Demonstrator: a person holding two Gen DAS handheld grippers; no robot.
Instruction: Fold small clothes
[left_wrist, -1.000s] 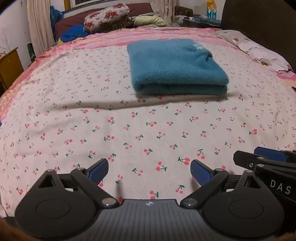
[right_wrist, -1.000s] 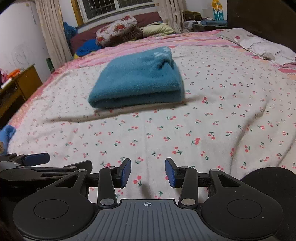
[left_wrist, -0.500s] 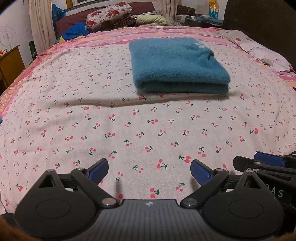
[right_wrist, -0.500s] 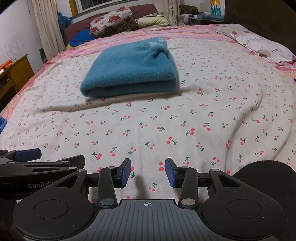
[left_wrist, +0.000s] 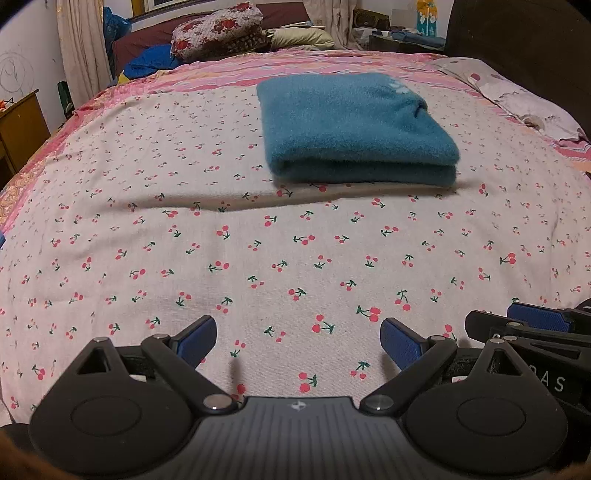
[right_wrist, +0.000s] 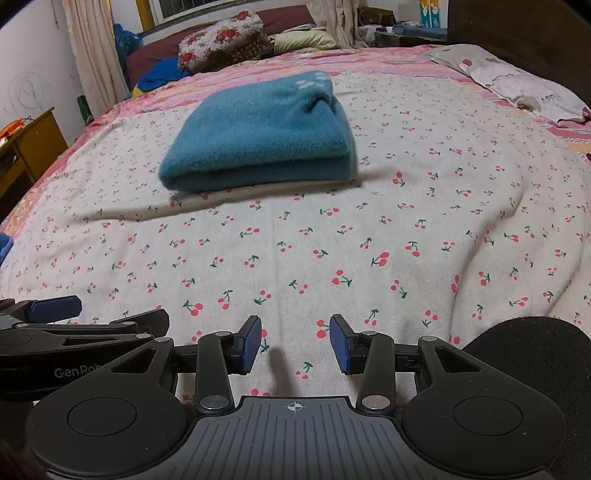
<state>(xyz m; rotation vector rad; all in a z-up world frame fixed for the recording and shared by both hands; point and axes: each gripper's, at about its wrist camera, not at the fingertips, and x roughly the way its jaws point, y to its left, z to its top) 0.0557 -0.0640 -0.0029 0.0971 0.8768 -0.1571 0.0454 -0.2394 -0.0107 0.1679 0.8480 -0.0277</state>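
A teal fleece garment (left_wrist: 351, 125) lies folded in a neat rectangle on the cherry-print bedsheet (left_wrist: 258, 266); it also shows in the right wrist view (right_wrist: 262, 136). My left gripper (left_wrist: 298, 341) is open wide and empty, low over the sheet well short of the garment. My right gripper (right_wrist: 294, 343) is open and empty, also near the front of the bed. Each gripper shows at the edge of the other's view: the right one in the left wrist view (left_wrist: 532, 325), the left one in the right wrist view (right_wrist: 55, 317).
Pillows (left_wrist: 218, 29) and bedding are piled at the far end of the bed. A pillow (right_wrist: 517, 85) lies at the right by a dark headboard (right_wrist: 517, 33). A wooden cabinet (right_wrist: 26, 147) stands at the left. A curtain (left_wrist: 85, 51) hangs beyond.
Both grippers have drifted slightly; the garment sits a little lower and nearer in the views. The jaws have kept their openings and the garment has not moved on the bed.
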